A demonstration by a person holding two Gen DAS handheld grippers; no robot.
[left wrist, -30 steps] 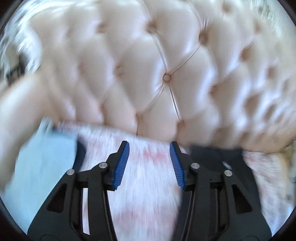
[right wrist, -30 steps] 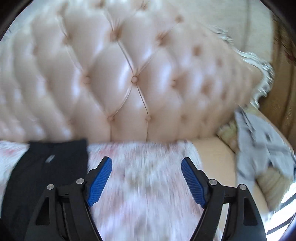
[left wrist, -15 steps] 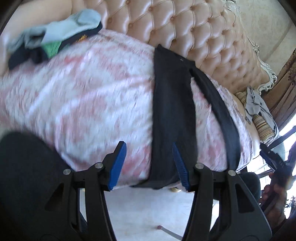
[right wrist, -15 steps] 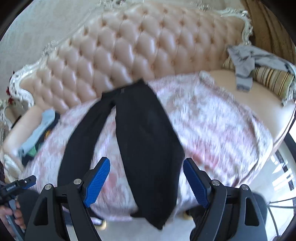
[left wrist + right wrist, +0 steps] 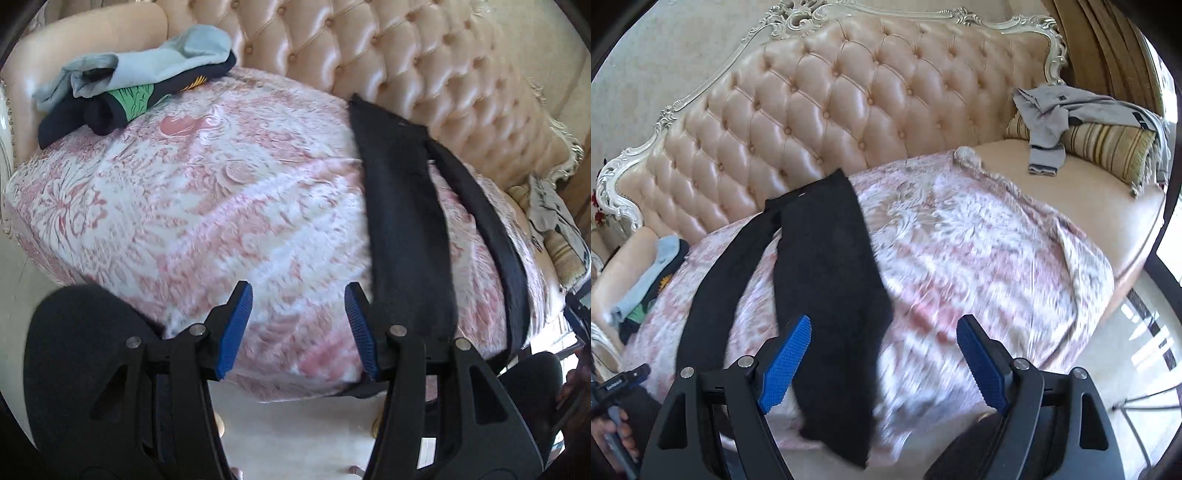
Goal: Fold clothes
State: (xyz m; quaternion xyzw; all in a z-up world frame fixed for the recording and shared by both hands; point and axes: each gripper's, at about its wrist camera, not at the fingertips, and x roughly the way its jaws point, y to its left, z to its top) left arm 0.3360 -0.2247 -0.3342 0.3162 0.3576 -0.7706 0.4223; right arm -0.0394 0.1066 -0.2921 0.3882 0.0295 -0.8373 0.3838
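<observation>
A pair of black trousers lies spread on the pink and white blanket of the sofa, waist at the backrest, both legs running to the front edge and hanging over it. It also shows in the left wrist view. My left gripper is open and empty, above the blanket's front edge just left of the nearer leg. My right gripper is open and empty, above the front edge with the wider leg's hem between and below its fingers.
A pile of folded clothes, light blue on dark, sits at the sofa's left end. A grey garment lies over a striped cushion at the right end. The tufted backrest rises behind. Pale floor lies below.
Both grippers have pulled back from close to the backrest to the sofa's front edge. The whole sofa and the spread trousers have come into view. Both stay open.
</observation>
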